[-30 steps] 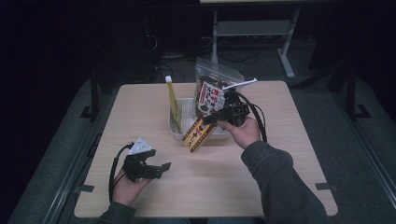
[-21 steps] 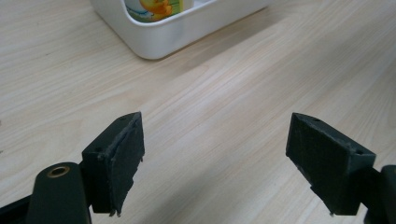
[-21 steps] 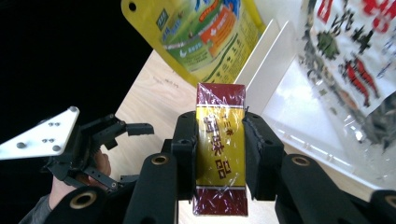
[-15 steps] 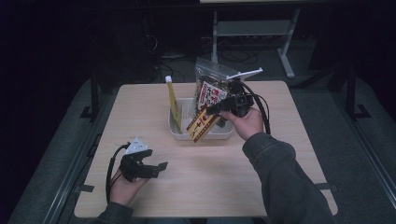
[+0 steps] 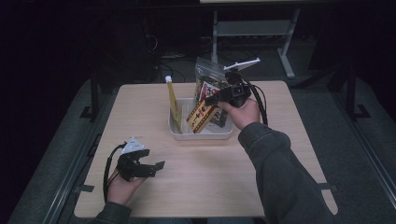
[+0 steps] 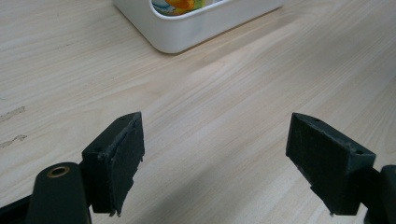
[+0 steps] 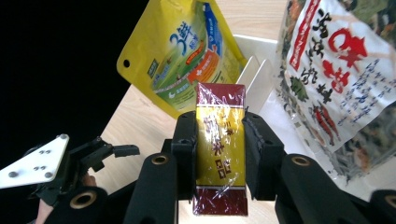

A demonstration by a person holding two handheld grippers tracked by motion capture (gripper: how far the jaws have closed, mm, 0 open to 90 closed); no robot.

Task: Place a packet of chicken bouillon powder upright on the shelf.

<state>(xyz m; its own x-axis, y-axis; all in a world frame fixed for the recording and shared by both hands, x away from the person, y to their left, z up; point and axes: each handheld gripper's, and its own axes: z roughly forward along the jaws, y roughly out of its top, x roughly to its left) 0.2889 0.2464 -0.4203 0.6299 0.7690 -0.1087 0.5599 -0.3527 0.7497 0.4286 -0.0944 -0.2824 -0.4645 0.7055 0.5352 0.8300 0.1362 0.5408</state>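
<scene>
- While the right gripper (image 5: 212, 99) hung over the white tray (image 5: 201, 135) in the high view, it had the red-and-gold box (image 5: 201, 116) pinched by its upper end, so the box dangled slanted with its lower end inside the tray, apparently being packed in or pulled out. The yellow pouch (image 5: 173, 103) stood on edge at the tray's left end and the clear snack bag (image 5: 208, 81) leaned at the back, propped by the walls. The left gripper (image 5: 152, 169) waited near the table's (image 5: 280, 154) front-left corner, well apart, presumably spare. Tray contents beneath the packets were too dark to read.
- Seen from the left gripper view, the left gripper (image 6: 217, 154) stood spread wide with bare wood between the pads. One tray (image 6: 187, 32) corner showed, cut off by the frame's top.
- From the right gripper view, the right gripper (image 7: 219, 149) was clamped on the long sides of the box (image 7: 219, 140), label upward. Behind it rose the pouch (image 7: 182, 56) and snack bag (image 7: 341, 79). Blackness swallowed everything beyond the table edge.
</scene>
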